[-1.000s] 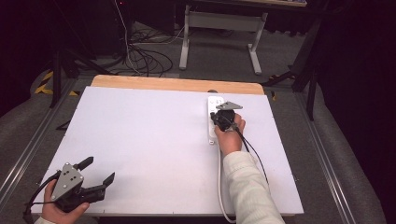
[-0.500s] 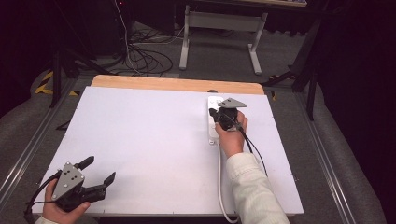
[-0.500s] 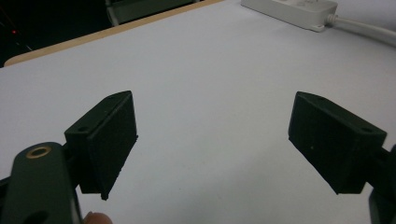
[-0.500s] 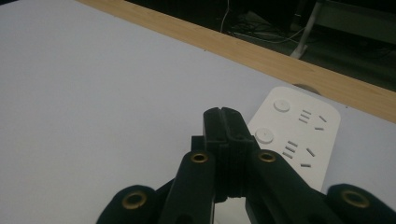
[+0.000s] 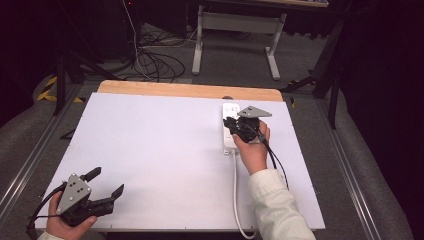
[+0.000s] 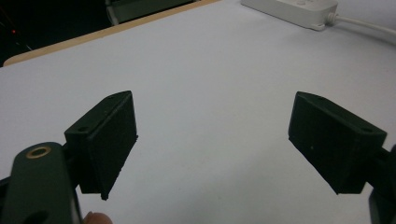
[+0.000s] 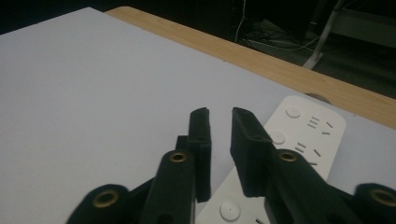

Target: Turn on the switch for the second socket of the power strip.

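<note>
Just beneath the right gripper (image 5: 231,126) lies the power strip (image 5: 229,144).

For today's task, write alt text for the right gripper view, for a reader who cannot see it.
The right gripper hovers over a white power strip, its two black jaws slightly apart with nothing between them. The strip lies on a white table with a wooden far edge.
</note>
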A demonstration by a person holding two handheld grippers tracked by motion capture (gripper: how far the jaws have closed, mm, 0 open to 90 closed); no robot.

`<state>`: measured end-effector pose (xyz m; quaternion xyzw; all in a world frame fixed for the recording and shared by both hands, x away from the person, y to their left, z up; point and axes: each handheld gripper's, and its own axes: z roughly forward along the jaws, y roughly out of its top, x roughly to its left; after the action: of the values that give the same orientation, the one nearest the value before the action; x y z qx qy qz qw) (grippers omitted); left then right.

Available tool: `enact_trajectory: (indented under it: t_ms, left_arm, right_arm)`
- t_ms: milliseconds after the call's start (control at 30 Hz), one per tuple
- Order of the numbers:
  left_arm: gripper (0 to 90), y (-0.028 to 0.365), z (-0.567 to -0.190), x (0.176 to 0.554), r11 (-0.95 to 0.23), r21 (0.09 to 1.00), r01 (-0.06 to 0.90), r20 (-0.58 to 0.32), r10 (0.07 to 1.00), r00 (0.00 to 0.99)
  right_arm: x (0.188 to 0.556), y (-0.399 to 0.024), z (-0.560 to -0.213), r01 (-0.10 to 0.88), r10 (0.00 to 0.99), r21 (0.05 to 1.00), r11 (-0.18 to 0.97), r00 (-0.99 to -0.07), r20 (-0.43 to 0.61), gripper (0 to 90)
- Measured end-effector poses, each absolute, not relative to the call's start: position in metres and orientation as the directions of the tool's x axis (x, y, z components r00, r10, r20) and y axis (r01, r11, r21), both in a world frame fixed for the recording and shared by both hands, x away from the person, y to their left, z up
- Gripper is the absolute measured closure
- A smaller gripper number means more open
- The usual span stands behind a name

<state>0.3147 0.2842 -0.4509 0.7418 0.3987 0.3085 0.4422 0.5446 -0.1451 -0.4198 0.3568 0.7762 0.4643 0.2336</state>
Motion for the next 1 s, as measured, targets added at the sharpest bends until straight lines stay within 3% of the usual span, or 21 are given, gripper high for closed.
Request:
enact_trajectory:
  t_ms: [100, 133, 200, 333, 400, 1000]
  left_arm:
    - [16.0, 0.285, -0.451, 0.315, -0.286, 0.903, 0.320, 0.100, 0.866, 0.491]
    - [16.0, 0.284, -0.451, 0.315, -0.288, 0.903, 0.320, 0.101, 0.864, 0.493]
    - [16.0, 0.284, -0.451, 0.315, -0.287, 0.903, 0.319, 0.101, 0.865, 0.492]
    - [16.1, 0.283, -0.451, 0.314, -0.287, 0.904, 0.318, 0.103, 0.866, 0.490]
    - [16.0, 0.283, -0.451, 0.314, -0.287, 0.904, 0.318, 0.103, 0.866, 0.489]
    - [16.0, 0.284, -0.449, 0.315, -0.247, 0.911, 0.331, 0.053, 0.865, 0.499]
  right_arm:
    - [0.538, -0.148, -0.415, 0.313, 0.762, 0.897, 0.312, -0.647, -0.039, 60.0]
    - [0.533, -0.150, -0.412, 0.306, 0.751, 0.898, 0.317, -0.659, -0.040, 50.0]
    - [0.526, -0.153, -0.408, 0.297, 0.742, 0.897, 0.327, -0.668, -0.050, 44.3]
    - [0.514, -0.158, -0.402, 0.271, 0.730, 0.904, 0.332, -0.681, -0.063, 39.9]
    - [0.502, -0.166, -0.398, 0.367, 0.759, 0.888, 0.278, -0.650, 0.031, 34.6]
    - [0.442, -0.203, -0.404, 0.329, 0.662, 0.899, 0.290, -0.747, 0.060, 20.6]
